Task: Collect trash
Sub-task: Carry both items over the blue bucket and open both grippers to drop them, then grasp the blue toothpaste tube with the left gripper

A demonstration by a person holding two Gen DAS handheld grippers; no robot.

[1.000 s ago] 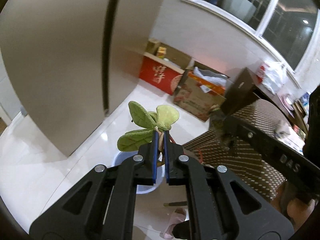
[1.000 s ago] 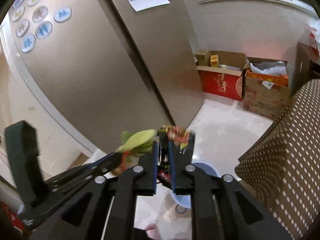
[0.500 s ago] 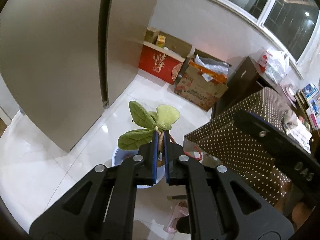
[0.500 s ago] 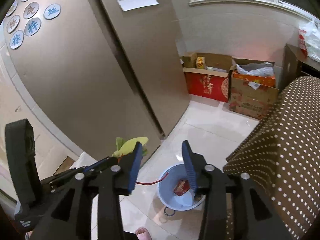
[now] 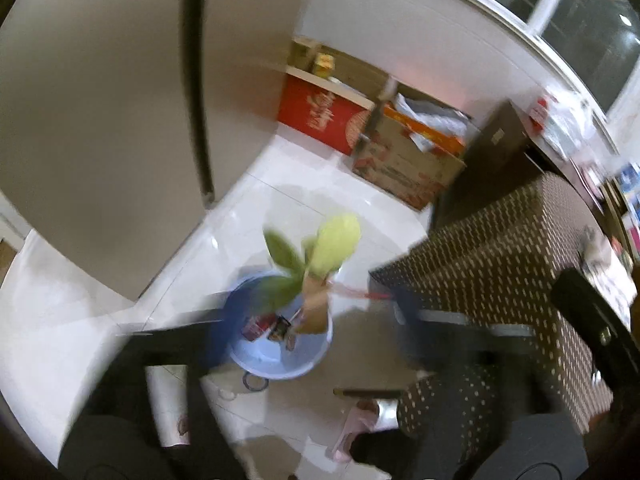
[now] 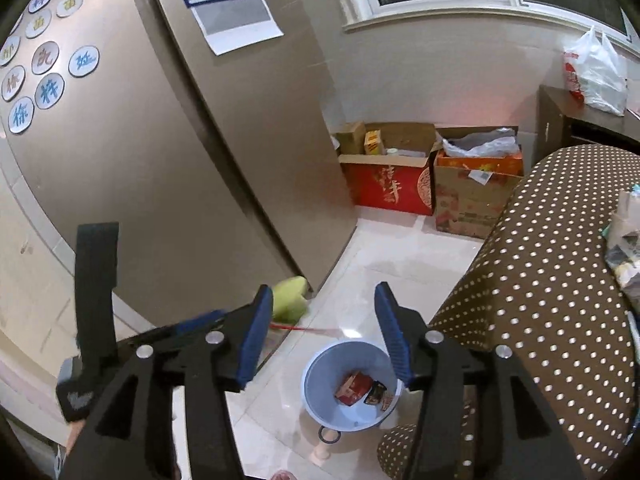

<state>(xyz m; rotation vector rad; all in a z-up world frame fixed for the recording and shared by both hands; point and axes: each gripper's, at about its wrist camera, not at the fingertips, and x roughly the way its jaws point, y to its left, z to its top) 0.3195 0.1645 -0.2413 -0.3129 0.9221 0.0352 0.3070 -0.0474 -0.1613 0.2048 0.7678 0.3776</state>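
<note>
A blue bin (image 6: 352, 384) stands on the pale floor between the fridge (image 6: 180, 180) and a dotted cloth (image 6: 540, 280). Inside it, 1 red packet (image 6: 353, 388) and 2 smaller dark wrappers (image 6: 378, 394) are seen lying on the bottom, so part of the collecting is judged done.

The left gripper (image 5: 312, 320) is blurred; its jaws are opening, spread wide to either side, and nothing is pressed between them. Just ahead of it, above the bin's rim, a leafy sprig (image 5: 316, 256) with a tan stub and a trailing red string (image 5: 360, 291) is seen in mid-air, apparently let go and dropping toward the bin. Whether it lands inside cannot be told yet.

The right gripper (image 6: 324, 336) is also opening, its blue pads (image 6: 256, 336) parted with only the bin and floor visible between them; it is empty. The sprig shows beside its left pad.

More litter appears to be left: on the cloth at the right edge of the right view, crumpled wrappers (image 6: 624, 248) are seen, still to be picked up. A small ring (image 6: 329, 436) lies on the floor just beside the bin; whether it counts as trash cannot be told.
</note>
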